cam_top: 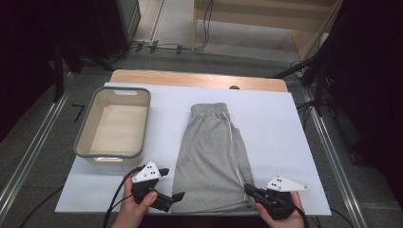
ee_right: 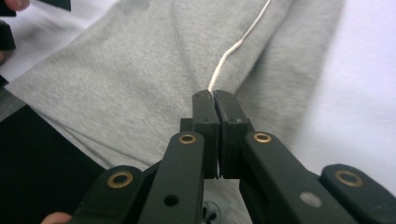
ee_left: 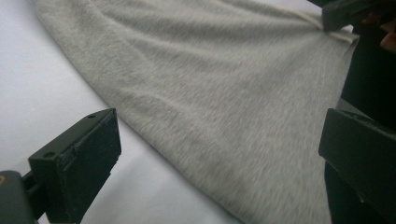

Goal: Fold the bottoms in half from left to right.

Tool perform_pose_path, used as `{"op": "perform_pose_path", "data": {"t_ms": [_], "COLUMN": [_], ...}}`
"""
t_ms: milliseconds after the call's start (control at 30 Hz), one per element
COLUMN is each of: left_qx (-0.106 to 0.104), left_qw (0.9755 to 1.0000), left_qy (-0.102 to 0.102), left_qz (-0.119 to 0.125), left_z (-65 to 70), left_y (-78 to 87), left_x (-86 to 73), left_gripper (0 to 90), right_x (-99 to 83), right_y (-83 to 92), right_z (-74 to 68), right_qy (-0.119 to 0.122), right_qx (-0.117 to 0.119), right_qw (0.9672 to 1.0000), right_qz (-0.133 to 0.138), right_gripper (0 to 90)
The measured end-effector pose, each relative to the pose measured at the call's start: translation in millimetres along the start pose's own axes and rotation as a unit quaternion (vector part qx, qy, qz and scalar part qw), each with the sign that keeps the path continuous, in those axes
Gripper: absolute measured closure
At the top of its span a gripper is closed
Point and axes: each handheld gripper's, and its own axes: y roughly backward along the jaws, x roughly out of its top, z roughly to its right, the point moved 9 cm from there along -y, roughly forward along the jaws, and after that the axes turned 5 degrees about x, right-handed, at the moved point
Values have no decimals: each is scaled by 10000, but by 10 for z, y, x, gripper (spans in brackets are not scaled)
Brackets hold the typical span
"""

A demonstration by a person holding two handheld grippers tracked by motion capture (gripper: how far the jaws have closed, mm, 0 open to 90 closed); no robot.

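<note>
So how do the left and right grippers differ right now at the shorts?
The left gripper has its jaws wide apart, the hem corner of the grey shorts lying between them ungripped; the right gripper is shut on the shorts' hem by the white side stripe. The left sits at the near left corner, the right at the near right. Both reach in at the table's near edge.

Both hands come in from the near edge. The left gripper (cam_top: 172,185) has its jaws spread wide; the right gripper (cam_top: 248,189) has its jaws pressed together.
</note>
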Motion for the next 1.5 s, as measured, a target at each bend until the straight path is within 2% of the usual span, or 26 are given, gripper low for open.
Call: {"op": "perform_pose_path", "data": {"t_ms": [200, 267, 400, 433, 500, 533, 567, 633, 733, 833, 933, 1067, 1233, 1300, 1367, 1400, 1467, 1500], "left_qx": [69, 98, 293, 341, 337, 326, 322, 308, 242, 105, 86, 72, 56, 40, 27, 27, 18, 16], "left_qw": [9997, 9996, 9987, 9986, 9986, 9987, 9988, 9990, 9994, 9999, 10000, 9999, 9999, 9998, 9998, 9998, 9997, 9997], "left_qy": [64, 123, 174, 148, 99, 89, 62, 41, 31, 10, -41, -51, -105, -125, -151, -163, -181, -183], "left_qz": [-218, -249, -374, -382, -392, -376, -366, -325, -231, -124, -20, -73, -118, -129, -146, -150, -153, -154], "left_z": [-2, -7, -31, -31, -16, -10, -5, -2, 8, 36, 54, 58, 71, 75, 80, 81, 85, 85], "left_y": [-64, -70, -91, -96, -99, -101, -100, -96, -89, -75, -65, -85, -97, -97, -98, -99, -100, -100], "left_x": [-50, -54, -82, -85, -86, -84, -81, -70, -48, -26, -1, -17, -27, -30, -33, -35, -35, -35], "left_gripper": [0, 5, 91, 114, 144, 144, 144, 143, 125, 0, 0, 0, 0, 0, 0, 0, 0, 0], "right_x": [-73, -143, -253, -266, -276, -250, -207, -79, 149, 335, 480, 610, 663, 644, 634, 631, 643, 651], "right_y": [123, 102, 0, -24, -52, -53, -40, -9, -7, -92, -246, -500, -780, -868, -922, -933, -929, -915], "right_z": [97, 126, 172, 184, 190, 197, 203, 205, 252, 330, 424, 551, 698, 752, 764, 763, 738, 734], "right_qy": [-65, -141, -129, -137, -92, -17, 32, 48, 110, 78, 46, -34, -310, -419, -500, -493, -387, -339], "right_qx": [-177, -181, -181, -169, -102, -104, -100, -6, -12, -50, -103, -99, -193, -234, -132, -119, -78, -127], "right_qw": [9998, 9996, 9987, 9985, 9983, 9987, 9991, 9998, 9999, 9997, 9998, 9999, 9993, 9987, 9984, 9984, 9990, 9991], "right_qz": [-7, -141, -458, -501, -568, -493, -399, -175, 112, 207, 175, 50, -63, -170, -206, -231, -228, -229], "right_gripper": [866, 865, 841, 813, 621, 548, 511, 496, 513, 559, 590, 598, 536, 543, 631, 711, 817, 829]}}
